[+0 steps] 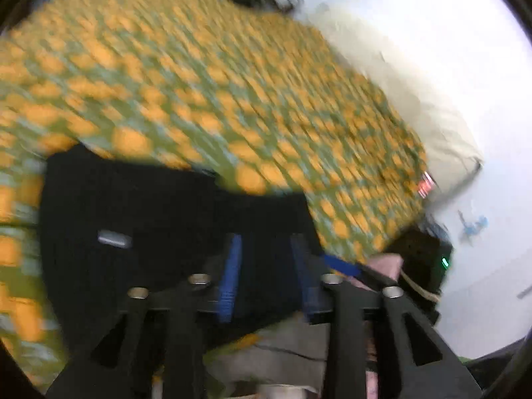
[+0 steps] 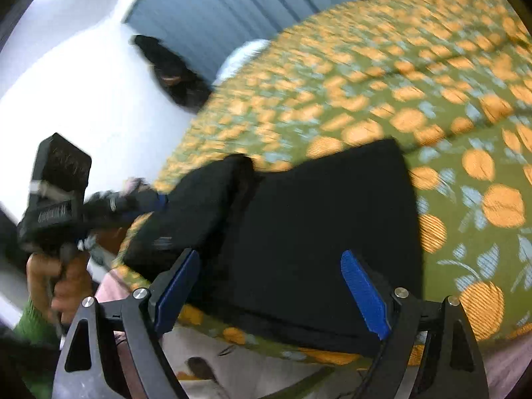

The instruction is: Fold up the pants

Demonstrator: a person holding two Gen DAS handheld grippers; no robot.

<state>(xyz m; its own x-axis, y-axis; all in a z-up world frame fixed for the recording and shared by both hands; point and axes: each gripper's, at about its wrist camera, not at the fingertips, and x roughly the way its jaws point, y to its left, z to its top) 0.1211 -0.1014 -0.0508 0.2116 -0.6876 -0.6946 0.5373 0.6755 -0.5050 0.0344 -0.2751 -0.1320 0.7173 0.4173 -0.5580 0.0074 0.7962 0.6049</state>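
Our right two-finger gripper with blue pads (image 2: 272, 289) hangs spread wide over the folded black fabric pants (image 2: 309, 219) on the green, orange-patterned bedsheet (image 2: 365, 76); the left gripper (image 1: 269, 272) pinches their edge. We cannot read the blurred grey label (image 1: 114, 238).

A bed is covered by a green bedspread (image 2: 382, 76) printed with orange fruit and pale leaves. A cream pillow (image 1: 415, 99) is seen along its edge beside a white wall (image 1: 449, 16); grey-blue panelling (image 2: 216, 3) is blurred beyond
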